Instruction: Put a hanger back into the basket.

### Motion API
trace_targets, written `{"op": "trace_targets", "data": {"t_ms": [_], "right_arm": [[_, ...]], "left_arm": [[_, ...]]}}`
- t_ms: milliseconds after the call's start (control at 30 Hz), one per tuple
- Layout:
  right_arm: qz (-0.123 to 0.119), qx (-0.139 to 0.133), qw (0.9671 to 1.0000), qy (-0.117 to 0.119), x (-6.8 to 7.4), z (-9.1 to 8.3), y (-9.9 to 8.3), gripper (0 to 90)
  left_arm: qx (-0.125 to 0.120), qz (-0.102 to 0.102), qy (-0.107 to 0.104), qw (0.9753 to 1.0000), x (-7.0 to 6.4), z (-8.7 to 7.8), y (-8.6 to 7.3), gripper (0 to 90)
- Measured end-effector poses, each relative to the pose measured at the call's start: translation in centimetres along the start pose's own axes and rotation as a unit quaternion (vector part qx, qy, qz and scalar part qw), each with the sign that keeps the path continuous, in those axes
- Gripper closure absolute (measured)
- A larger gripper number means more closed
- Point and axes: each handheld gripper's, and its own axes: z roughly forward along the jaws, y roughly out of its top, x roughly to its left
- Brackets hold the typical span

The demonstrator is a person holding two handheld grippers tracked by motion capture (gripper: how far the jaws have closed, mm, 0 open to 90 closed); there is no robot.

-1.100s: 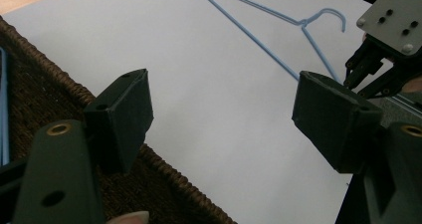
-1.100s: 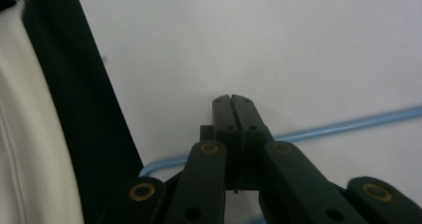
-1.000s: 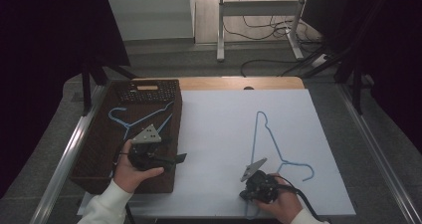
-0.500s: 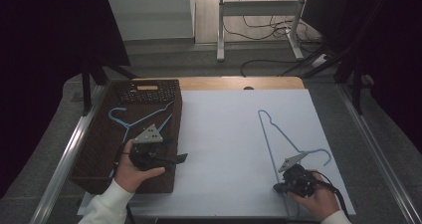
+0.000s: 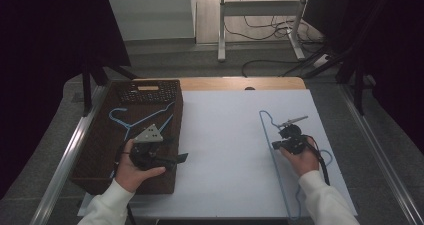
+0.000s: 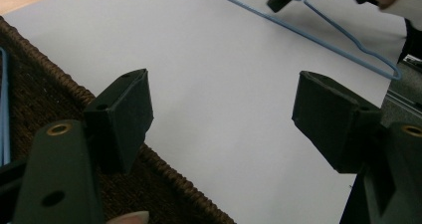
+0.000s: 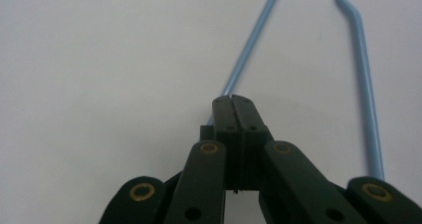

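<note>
Right gripper (image 7: 233, 100) jaws clamped on blue hanger (image 7: 249, 42) wire (lying on sheet), gripped for dragging; left gripper (image 6: 224, 119) jaws held apart, idle over basket (image 5: 100, 140).

Blue wire hanger (image 5: 274, 150) flat on sheet

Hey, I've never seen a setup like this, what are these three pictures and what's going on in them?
A person sits at a table with a hand-held two-jaw gripper in each hand. The high view looks down from above; the other two come from cameras riding on each gripper. A white sheet covers the table, with a brown wicker tray at its left. One blue wire hanger lies in the tray; a second hanger lies on the sheet. The right gripper is shut on the second hanger's wire. The left gripper is open over the tray's edge, holding nothing.
</note>
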Motion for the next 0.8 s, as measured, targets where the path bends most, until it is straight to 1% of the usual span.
{"op": "trace_targets", "data": {"t_ms": [100,200,267,333,400,433,467,533,600,667,733,800], "right_arm": [[0.012,0.003,0.9999,-0.009,-0.5,1.4,1.3,89.9],[0.034,-0.004,0.9994,-0.011,-0.8,2.2,2.4,89.9],[0.038,-0.005,0.9991,-0.015,-1.0,2.5,2.9,89.9],[0.044,-0.006,0.999,-0.01,-1.0,2.7,3.3,89.9],[0.041,-0.005,0.9991,-0.005,-0.9,2.9,3.4,89.9],[0.042,-0.007,0.9991,0.004,-0.7,3.0,3.5,89.9],[0.041,-0.007,0.999,0.013,-0.5,3.1,3.5,89.9],[0.035,-0.008,0.9992,0.018,0.1,3.3,3.6,89.9],[0.031,-0.008,0.9988,0.037,0.8,3.6,3.8,89.9],[0.019,-0.007,0.9991,0.038,1.9,3.9,4.0,89.9],[0.013,-0.005,0.9982,0.059,2.9,4.3,4.2,89.9],[-0.002,-0.003,0.9982,0.059,4.2,4.6,4.5,89.9]], "left_arm": [[-0.001,0.0,0.001,1.0,0.1,-0.1,0.0,23.7],[-0.002,0.0,0.002,1.0,0.1,-0.2,0.0,23.7],[-0.003,0.0,0.002,1.0,0.1,-0.3,0.0,23.7],[-0.003,0.001,0.002,1.0,0.0,-0.4,0.0,23.7],[-0.004,0.001,0.003,1.0,0.0,-0.4,0.0,23.7],[-0.005,0.001,0.003,1.0,0.0,-0.4,0.0,23.7],[-0.006,0.001,0.003,1.0,0.0,-0.5,0.0,23.7],[-0.006,0.002,0.003,1.0,-0.1,-0.5,0.1,23.7],[-0.006,0.003,0.003,1.0,-0.1,-0.5,0.1,23.7],[-0.005,0.004,0.003,1.0,-0.1,-0.4,0.2,23.7],[-0.005,0.003,0.003,1.0,-0.1,-0.4,0.2,23.7],[-0.006,0.003,0.002,1.0,0.0,-0.4,0.2,23.7]]}}
